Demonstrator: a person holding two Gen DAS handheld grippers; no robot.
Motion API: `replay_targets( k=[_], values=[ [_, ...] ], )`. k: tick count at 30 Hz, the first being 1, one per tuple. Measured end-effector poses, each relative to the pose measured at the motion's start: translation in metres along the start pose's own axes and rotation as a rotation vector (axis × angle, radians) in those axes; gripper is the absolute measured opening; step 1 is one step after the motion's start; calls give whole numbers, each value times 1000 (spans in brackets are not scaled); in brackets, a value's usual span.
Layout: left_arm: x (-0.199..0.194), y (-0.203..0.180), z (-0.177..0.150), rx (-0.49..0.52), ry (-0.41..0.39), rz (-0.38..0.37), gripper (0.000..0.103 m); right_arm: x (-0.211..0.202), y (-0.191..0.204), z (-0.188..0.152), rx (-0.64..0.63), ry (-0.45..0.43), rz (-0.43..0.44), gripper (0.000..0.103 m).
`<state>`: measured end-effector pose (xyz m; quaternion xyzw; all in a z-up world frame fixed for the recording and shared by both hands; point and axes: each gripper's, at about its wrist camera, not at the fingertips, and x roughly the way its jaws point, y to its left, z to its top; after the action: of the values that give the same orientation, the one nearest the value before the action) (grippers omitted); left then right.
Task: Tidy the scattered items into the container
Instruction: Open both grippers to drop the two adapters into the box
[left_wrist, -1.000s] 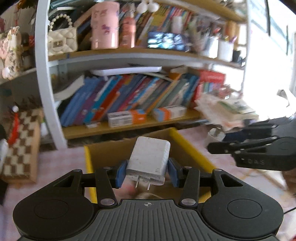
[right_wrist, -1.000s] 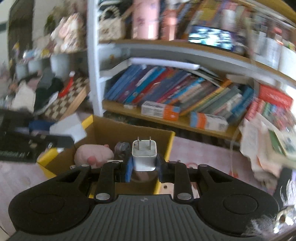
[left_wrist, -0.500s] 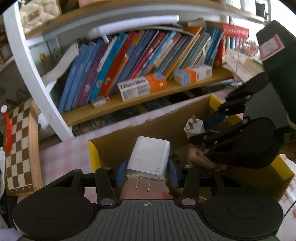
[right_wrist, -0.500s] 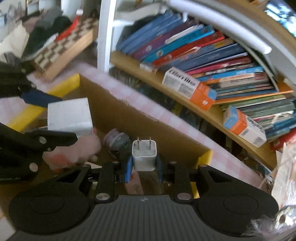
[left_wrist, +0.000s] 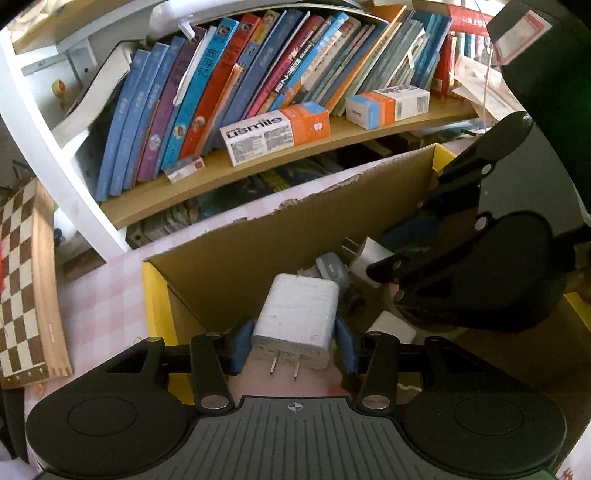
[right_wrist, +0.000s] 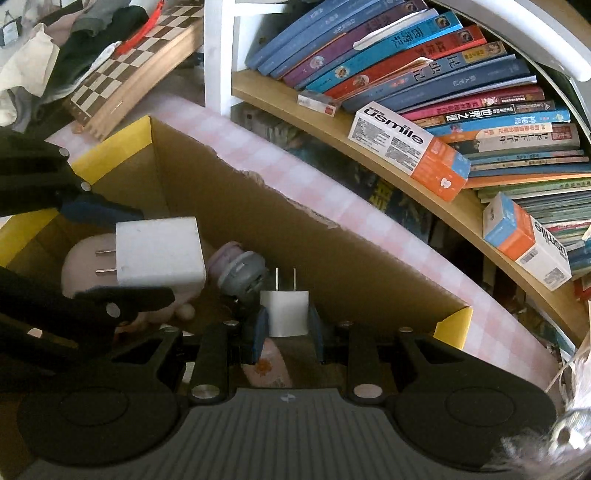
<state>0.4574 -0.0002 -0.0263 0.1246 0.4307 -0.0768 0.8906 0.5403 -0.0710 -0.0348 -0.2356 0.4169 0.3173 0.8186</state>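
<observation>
Over the cardboard box (left_wrist: 258, 236), both grippers have been lowered further; left gripper (left_wrist: 293, 345) clamps large charger (left_wrist: 297, 317), right gripper (right_wrist: 286, 328) clamps small charger (right_wrist: 283, 312).

The big charger (left_wrist: 297, 319) is white with silvery prongs, and the small charger (right_wrist: 283, 312) is white too. The pads (left_wrist: 236, 347) that clamp them are blue on black frames. The box (right_wrist: 332, 254) is plain brown cardboard inside with yellow corners. It sits on a cloth (right_wrist: 369, 218) checked in pale pink and white. Inside lies a pale pink soft thing (right_wrist: 83, 266), perhaps a toy, and a grey and lilac object (right_wrist: 240, 271). The chessboard (right_wrist: 129, 74) is brown and cream squares. A carton (right_wrist: 410, 146) on the shelf is white and orange.
</observation>
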Motion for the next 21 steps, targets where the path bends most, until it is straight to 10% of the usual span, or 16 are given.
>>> replay_targets(
  k=[21],
  values=[
    [-114, -5, -11, -42, -296, 27, 66, -99, -2, -19, 49, -237, 39, 43]
  ],
)
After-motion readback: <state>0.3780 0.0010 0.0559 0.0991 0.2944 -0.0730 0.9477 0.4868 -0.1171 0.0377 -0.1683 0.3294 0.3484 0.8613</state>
